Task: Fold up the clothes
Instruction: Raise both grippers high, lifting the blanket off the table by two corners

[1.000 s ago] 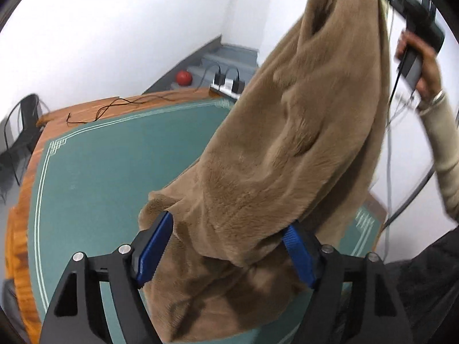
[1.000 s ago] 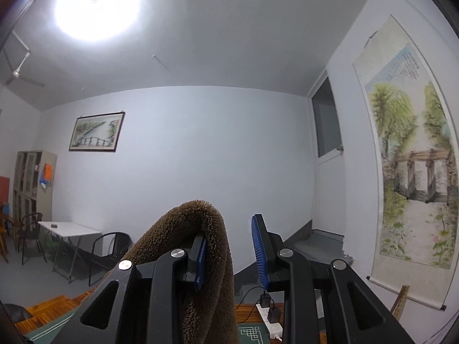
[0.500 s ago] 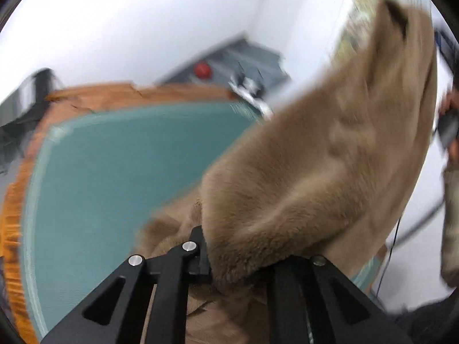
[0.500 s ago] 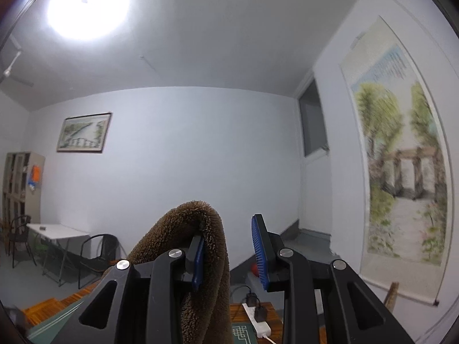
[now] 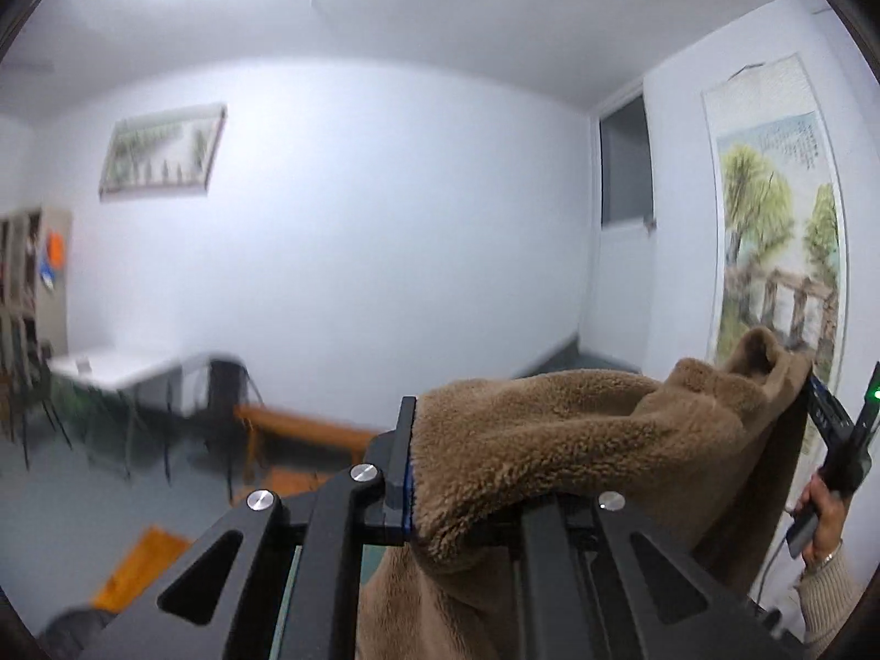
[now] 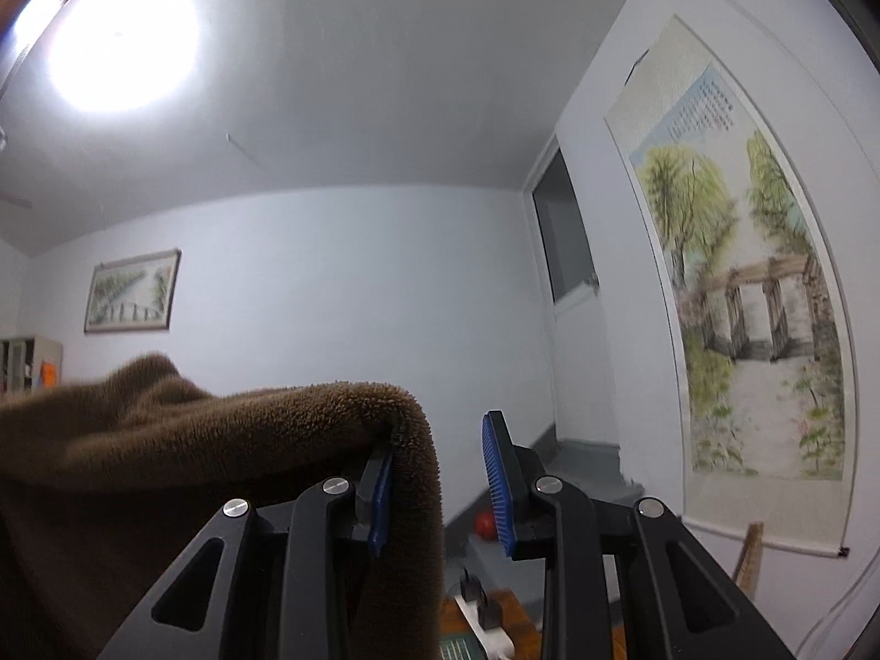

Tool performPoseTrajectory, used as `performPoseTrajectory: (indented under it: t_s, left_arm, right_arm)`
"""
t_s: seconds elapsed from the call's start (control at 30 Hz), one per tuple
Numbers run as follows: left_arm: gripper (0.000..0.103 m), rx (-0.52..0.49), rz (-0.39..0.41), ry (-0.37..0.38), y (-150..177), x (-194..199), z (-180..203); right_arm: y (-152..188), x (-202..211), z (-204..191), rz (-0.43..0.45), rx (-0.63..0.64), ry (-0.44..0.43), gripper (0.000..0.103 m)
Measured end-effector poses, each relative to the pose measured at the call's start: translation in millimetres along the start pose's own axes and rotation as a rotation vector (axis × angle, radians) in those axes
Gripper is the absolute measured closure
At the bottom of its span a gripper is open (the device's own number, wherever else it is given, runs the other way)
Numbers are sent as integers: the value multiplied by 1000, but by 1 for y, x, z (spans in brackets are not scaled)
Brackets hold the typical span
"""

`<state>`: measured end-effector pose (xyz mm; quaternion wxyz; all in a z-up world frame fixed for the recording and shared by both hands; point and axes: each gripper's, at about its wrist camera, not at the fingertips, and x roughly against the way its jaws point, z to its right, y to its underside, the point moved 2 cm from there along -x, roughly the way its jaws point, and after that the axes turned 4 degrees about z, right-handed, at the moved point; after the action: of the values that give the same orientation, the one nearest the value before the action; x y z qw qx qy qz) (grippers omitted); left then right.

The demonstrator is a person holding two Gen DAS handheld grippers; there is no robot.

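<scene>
Fleece fills the lower middle of the left wrist view, and it sits differently from a second ago. Then the left gripper stood spread around the hanging brown garment above the green desk; since then its jaws have come together, and they are now clamped on a thick fold of the fleece. The view has also swung from the green desk surface to the far white wall, with only a sliver of green showing between the gripper's arms at the bottom.

From that clamped fold the garment runs across to the right gripper, seen at the right edge of the left wrist view in the person's hand, and hangs down below both.

In the right wrist view the right gripper looks much as it did: a gap shows between its two blue pads, and the garment is draped over the left finger, passing down through that gap against the left pad. Whether the far pad presses the fleece lower down is hidden. Before, the fleece rose in a narrow hump over that finger; now it stretches away sideways toward the left edge of the view.
</scene>
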<state>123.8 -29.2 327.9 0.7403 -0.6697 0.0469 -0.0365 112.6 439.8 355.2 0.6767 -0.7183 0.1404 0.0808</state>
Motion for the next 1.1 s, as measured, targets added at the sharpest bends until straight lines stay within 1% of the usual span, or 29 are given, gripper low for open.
performPoseTrajectory:
  t_s: [0.1, 0.17, 0.2, 0.23, 0.3, 0.33, 0.43, 0.53, 0.63, 0.67, 0.8, 0.97, 1.1]
  left_arm:
    - [87, -55, 103, -31, -36, 27, 8]
    - [86, -96, 158, -60, -48, 35, 10]
    - [85, -112, 184, -77, -54, 45, 11]
    - [80, -126, 209, -93, -59, 55, 12]
    - [74, -115, 222, -107, -63, 74, 6]
    - [74, -110, 227, -114, -64, 82, 4]
    - [74, -112, 200, -128, -56, 85, -2]
    - [74, -129, 169, -126, -47, 98, 6]
    - [74, -145, 155, -115, -41, 108, 17]
    - [74, -152, 160, -115, -39, 106, 24]
    - [74, -156, 192, -120, -45, 129, 39]
    - [74, -137, 246, -146, -51, 158, 43]
    - [74, -129, 256, -173, -50, 169, 41]
  right_arm:
    - [-27, 7, 1, 80, -14, -4, 73]
    - [-45, 14, 1, 145, -16, -1, 73]
    - [-52, 20, 0, 173, -16, -2, 73]
    - [-60, 25, 0, 204, -9, 0, 73]
    - [-67, 31, -3, 233, 13, 4, 73]
    - [-70, 33, -3, 239, 20, -2, 73]
    - [-70, 38, -1, 226, 19, -25, 73]
    - [-68, 49, 3, 212, 26, -25, 73]
    - [-71, 66, 11, 207, 34, -21, 73]
    - [-72, 71, 14, 210, 37, -18, 73]
    - [-81, 94, 22, 241, 53, -8, 73]
    - [-83, 129, 22, 278, 102, 2, 73]
    - [-80, 152, 21, 292, 140, 7, 73]
